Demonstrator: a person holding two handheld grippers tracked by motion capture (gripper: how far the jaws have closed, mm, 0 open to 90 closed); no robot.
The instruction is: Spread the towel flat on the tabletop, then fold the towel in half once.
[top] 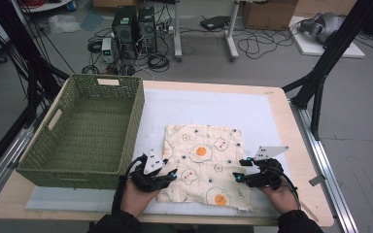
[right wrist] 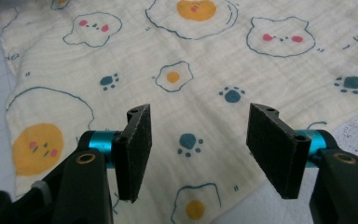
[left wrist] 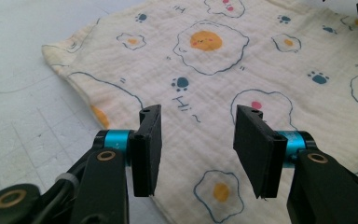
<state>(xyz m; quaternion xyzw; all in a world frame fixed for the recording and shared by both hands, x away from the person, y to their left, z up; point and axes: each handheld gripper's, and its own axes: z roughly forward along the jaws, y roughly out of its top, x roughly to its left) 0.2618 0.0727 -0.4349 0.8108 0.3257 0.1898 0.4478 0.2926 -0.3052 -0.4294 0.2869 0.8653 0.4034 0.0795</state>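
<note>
1. Cloth [top: 203,162] of crinkled cream muslin, printed with fried eggs and blue paw marks, is spread flat and roughly square on the pale gridded mat [top: 233,109] covering the wooden bench [top: 301,145].
2. Left tongs [top: 171,174] are held over the cloth's left edge; the flat black pads [left wrist: 148,149] are seen apart, with nothing gripped.
3. Right tongs [top: 238,170] are held at the cloth's right edge, likewise parted and empty.
4. A woven green basket [top: 136,119], rectangular, is seen left of the cloth.
</note>
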